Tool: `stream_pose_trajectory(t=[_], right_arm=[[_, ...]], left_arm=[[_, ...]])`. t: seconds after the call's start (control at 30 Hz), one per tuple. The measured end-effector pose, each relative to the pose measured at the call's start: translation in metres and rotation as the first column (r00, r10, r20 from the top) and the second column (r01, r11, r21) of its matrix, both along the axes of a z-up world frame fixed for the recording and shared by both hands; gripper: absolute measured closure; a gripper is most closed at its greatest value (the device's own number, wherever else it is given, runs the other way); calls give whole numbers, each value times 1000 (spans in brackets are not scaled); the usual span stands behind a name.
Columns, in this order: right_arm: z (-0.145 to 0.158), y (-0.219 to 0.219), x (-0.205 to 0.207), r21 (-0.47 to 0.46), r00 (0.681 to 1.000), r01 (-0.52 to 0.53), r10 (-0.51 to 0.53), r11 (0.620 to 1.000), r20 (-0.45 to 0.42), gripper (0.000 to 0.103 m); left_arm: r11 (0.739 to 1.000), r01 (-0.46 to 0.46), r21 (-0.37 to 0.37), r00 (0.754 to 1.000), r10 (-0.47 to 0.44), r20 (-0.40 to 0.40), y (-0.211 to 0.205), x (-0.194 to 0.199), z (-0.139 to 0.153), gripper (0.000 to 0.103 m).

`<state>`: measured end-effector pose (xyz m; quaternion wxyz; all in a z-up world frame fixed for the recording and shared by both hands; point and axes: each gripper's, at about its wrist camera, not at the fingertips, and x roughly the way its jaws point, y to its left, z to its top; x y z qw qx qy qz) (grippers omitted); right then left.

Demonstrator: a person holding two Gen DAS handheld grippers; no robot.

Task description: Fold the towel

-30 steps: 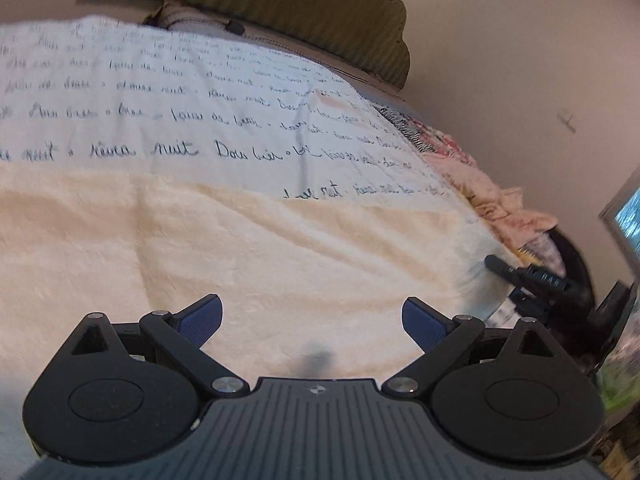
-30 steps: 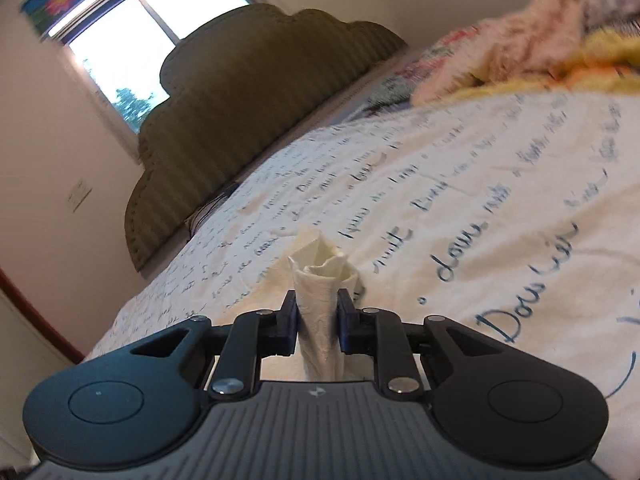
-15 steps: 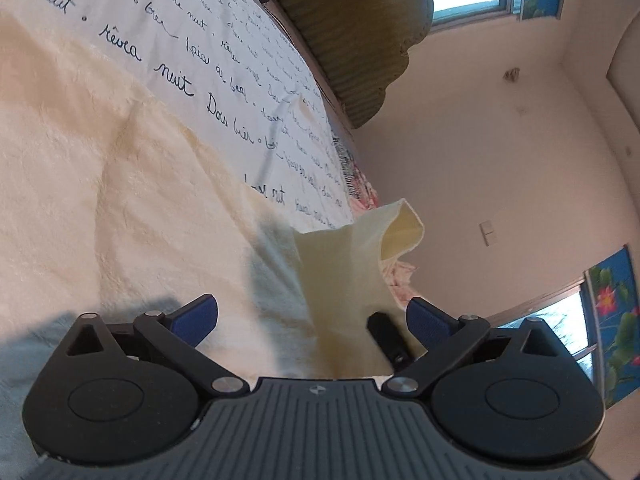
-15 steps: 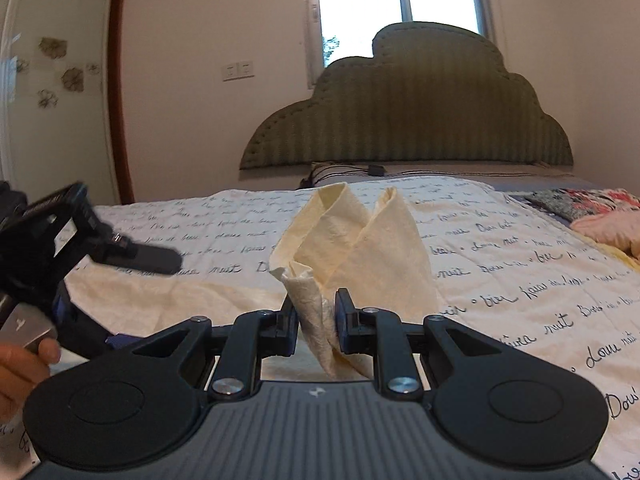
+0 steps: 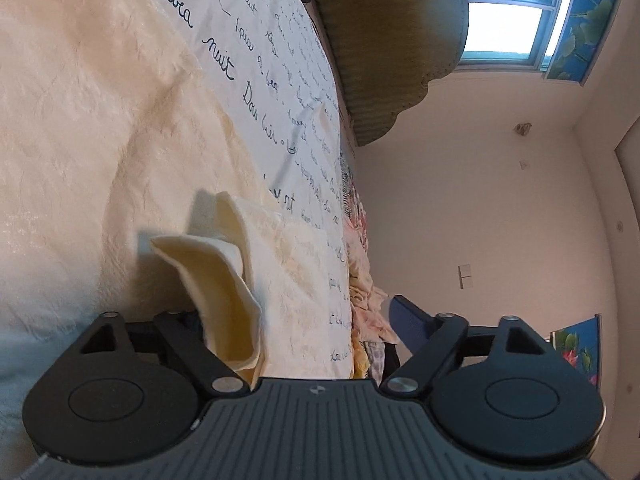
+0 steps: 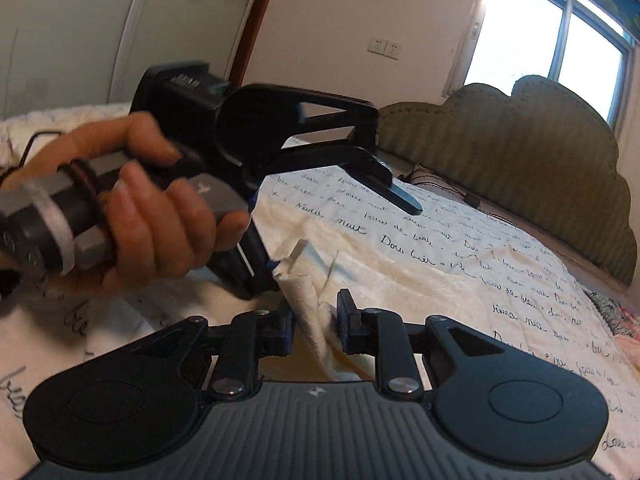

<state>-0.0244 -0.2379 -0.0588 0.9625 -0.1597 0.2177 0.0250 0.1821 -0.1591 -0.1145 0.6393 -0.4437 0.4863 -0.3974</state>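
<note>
A cream towel (image 5: 80, 152) lies spread on the bed. My right gripper (image 6: 316, 322) is shut on a raised fold of the towel (image 6: 306, 300) that stands up between its fingers. My left gripper (image 5: 298, 314) is open wide and rolled on its side. The lifted towel corner (image 5: 224, 280) curls over its left finger, which is hidden, and the blue pad (image 5: 404, 316) of the other finger stands free. In the right wrist view a hand (image 6: 152, 216) holds the left gripper (image 6: 320, 236) just beyond the fold, one finger high and one low beside it.
A white bedsheet (image 6: 500, 280) with dark script covers the bed. An olive padded headboard (image 6: 520, 152) stands at the far end under a bright window (image 6: 540, 40). Crumpled clothes (image 5: 364, 300) lie along the bed's edge. A cable (image 6: 452, 192) lies near the headboard.
My right gripper swung left with the towel fold, up to the left gripper. The left gripper rolled further, and the lifted corner now lies against its left finger. Its jaws stay wide.
</note>
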Motion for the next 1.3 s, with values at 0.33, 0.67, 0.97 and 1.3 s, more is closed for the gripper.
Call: stream_pose_trajectory(t=[0.33, 0.67, 0.97, 1.3], right_arm=[[-20, 6, 2, -218, 998, 64, -68, 974, -10, 69], [2, 25, 17, -84, 998, -20, 24, 996, 56, 81], [9, 61, 48, 36, 985, -157, 154, 987, 72, 81], [10, 81, 78, 101, 969, -240, 233, 965, 78, 81]], left_arm=[[978, 34, 205, 986, -66, 154, -17, -4, 11, 88], [940, -76, 333, 925, -58, 376, 29, -5, 51, 91], [858, -232, 459, 869, -29, 494, 89, -7, 70, 92], [755, -352, 553, 813, -46, 580, 115, -7, 70, 94]])
